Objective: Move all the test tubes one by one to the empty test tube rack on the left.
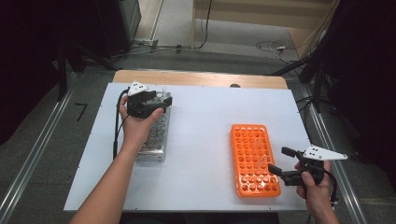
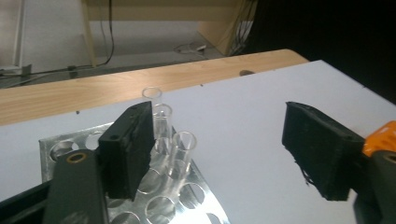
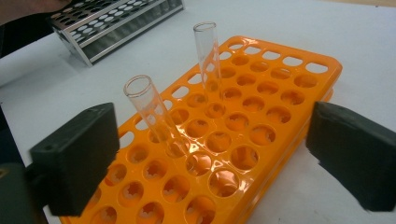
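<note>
A: Start at the left gripper (image 2: pixel 219 154). State of the jaws?

B: Apart, nothing pressed between them. 3 glass tubes (image 2: pixel 181 154) stand in the metal rack (image 2: pixel 205 205); the left jaw sits right in front of them and no pad presses on any. The other jaw hangs over bare table, on the side of the tubes toward the orange rack (image 1: pixel 254 158). My reading: the wide gap is there to straddle 1 tube before closing.

A: And the right gripper (image 3: pixel 210 158)?

B: Also apart, holding nothing. It hovers at the near edge of the orange rack, jaws facing the holes. 2 tubes (image 3: pixel 149 112) stand in that rack, between the jaws in the right gripper view but touched by neither pad. They lean a little, probably because the holes are loose on them.

A: Why 2 racks?

B: Judged from the layout, tubes go from the metal rack to the orange one. The metal rack lies well to the left of the orange rack, each in front of its own hand (image 1: pixel 135 126), so 1 hand can pick while the other receives.

A: Count.

B: 2 grippers, 2 racks, 5 tubes: 3 in metal, 2 in orange. All on 1 white table (image 1: pixel 205 121).
</note>
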### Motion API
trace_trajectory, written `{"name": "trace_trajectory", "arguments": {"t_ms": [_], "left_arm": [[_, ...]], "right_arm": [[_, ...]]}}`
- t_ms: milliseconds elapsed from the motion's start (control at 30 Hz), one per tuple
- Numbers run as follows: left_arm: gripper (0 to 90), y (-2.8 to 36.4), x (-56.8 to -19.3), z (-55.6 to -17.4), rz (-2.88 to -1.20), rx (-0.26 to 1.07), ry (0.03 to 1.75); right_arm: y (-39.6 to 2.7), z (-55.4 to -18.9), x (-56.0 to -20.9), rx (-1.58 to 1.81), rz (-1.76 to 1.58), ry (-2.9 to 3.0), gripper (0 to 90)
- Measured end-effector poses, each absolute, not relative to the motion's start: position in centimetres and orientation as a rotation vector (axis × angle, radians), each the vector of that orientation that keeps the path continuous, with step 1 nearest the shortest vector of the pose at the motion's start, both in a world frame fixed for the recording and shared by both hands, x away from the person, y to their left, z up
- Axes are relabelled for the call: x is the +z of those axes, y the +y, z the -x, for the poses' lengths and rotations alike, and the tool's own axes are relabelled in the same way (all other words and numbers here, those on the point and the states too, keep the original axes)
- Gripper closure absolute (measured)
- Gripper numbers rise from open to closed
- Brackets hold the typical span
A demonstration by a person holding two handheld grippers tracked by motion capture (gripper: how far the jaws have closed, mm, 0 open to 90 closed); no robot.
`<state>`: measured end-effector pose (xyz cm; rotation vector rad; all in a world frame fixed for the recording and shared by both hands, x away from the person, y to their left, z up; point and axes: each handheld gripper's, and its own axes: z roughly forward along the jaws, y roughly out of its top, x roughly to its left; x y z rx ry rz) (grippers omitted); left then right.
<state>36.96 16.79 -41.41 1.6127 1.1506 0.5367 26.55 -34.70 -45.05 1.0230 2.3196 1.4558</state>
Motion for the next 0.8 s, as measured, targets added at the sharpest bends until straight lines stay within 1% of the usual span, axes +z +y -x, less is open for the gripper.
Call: {"name": "trace_trajectory", "arguments": {"t_ms": [100, 233, 467, 600, 667, 733, 800], "left_arm": [[16.4, 16.8, -41.0, -36.0, -1.614, 0.525, 1.13], [10.1, 16.7, -40.6, -34.4, -1.625, 0.511, 1.095], [3.5, 16.6, -40.1, -31.9, -1.616, 0.479, 1.055], [0.0, 16.3, -39.9, -30.3, -1.625, 0.476, 1.018], [0.0, 16.2, -39.9, -29.4, -1.628, 0.469, 1.001], [0.0, 16.1, -40.0, -28.6, -1.629, 0.47, 0.989], [0.0, 15.9, -40.0, -27.7, -1.632, 0.471, 0.975]], "right_arm": [[-34.5, -26.5, -45.1, 1.463, -1.017, 2.337, 3.1], [-34.0, -26.5, -45.1, 1.474, -1.003, 2.351, 3.7], [-33.5, -26.5, -45.1, 1.489, -0.985, 2.378, 4.4], [-33.3, -26.4, -45.1, 1.506, -0.978, 2.385, 7.0], [-33.1, -26.4, -45.1, 1.509, -0.978, 2.394, 7.2], [-33.0, -26.4, -45.1, 1.506, -0.973, 2.395, 10.9], [-32.8, -26.3, -45.1, 1.507, -0.974, 2.408, 11.5]]}}
